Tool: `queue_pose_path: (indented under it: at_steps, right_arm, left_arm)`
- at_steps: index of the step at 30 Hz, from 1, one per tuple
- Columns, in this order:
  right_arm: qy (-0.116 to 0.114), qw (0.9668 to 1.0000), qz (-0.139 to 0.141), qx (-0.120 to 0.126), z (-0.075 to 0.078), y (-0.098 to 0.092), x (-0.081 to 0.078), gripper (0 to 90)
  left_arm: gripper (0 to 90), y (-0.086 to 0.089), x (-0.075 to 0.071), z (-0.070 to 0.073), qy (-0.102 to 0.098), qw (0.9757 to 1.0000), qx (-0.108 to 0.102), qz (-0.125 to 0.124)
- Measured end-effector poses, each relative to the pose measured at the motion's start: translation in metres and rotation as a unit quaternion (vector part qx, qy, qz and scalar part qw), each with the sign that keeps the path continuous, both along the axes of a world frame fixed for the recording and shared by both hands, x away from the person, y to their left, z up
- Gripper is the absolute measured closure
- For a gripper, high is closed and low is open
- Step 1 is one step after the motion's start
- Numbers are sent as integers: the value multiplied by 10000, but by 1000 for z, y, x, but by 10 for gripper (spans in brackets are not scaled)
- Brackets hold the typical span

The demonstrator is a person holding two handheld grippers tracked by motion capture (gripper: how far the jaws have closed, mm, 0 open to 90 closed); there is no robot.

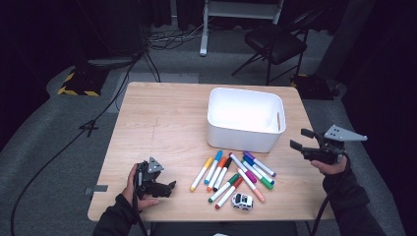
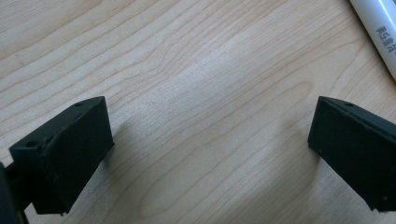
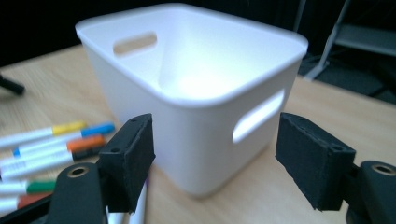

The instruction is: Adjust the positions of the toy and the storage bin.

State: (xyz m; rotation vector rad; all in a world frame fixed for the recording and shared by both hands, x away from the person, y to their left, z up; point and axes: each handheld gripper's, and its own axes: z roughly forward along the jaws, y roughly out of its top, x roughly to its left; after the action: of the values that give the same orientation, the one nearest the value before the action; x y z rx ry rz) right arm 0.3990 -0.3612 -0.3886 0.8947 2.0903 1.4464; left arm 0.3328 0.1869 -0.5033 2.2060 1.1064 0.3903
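With both the left gripper point(image 1: 169, 186) and right gripper point(image 1: 301, 139) open and empty, all markers point(image 1: 235, 175) lie outside the white bin point(image 1: 244, 135) ahead.

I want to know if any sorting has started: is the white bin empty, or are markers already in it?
Empty. The white bin shows only a bare inside, and the markers all lie on the table in front of it.

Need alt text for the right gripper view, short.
A white bin with slot handles stands on a wooden table, seen between the open black jaws of the right gripper, which hold nothing. Capped markers in yellow, blue, orange and green lie on the table to the left.
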Motion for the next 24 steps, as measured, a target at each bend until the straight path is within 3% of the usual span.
queue_pose_path:
  at_steps: [3, 4, 6, 8, 11, 13, 16, 22, 24]
  right_arm:
    - [-258, 9996, -66, -61, 24, 8, 6, 283]
    - [-236, 9996, -46, -148, 33, 15, 13, 277]
    - [-237, 9995, -47, -188, 34, 18, 16, 277]
    - [-144, 9994, -74, -299, 37, 28, 29, 268]
    - [-71, 9989, -145, -443, 36, 34, 38, 263]
    - [208, 9984, -216, -473, 28, 40, 52, 259]
    - [449, 9969, -365, -540, 19, 44, 64, 261]
    - [798, 9942, -473, -537, 6, 52, 77, 259]
    - [809, 9940, -480, -566, 3, 54, 78, 228]
  left_arm:
    - [1, 0, 0, 0, 28, 10000, -22, -36]
    - [1, 0, 0, 0, 27, 10000, -19, -42]
    - [1, 0, 0, 0, 26, 10000, -20, -56]
    - [0, 0, 0, 0, 26, 10000, -19, -57]
    - [1, 0, 0, 0, 25, 10000, -19, -58]
    - [1, 0, 0, 0, 27, 10000, -20, -58]
    - [1, 0, 0, 0, 27, 10000, -19, -58]
    - [1, -1, 0, 0, 54, 10000, -54, -61]
    - [1, -1, 0, 0, 45, 10000, -22, -46]
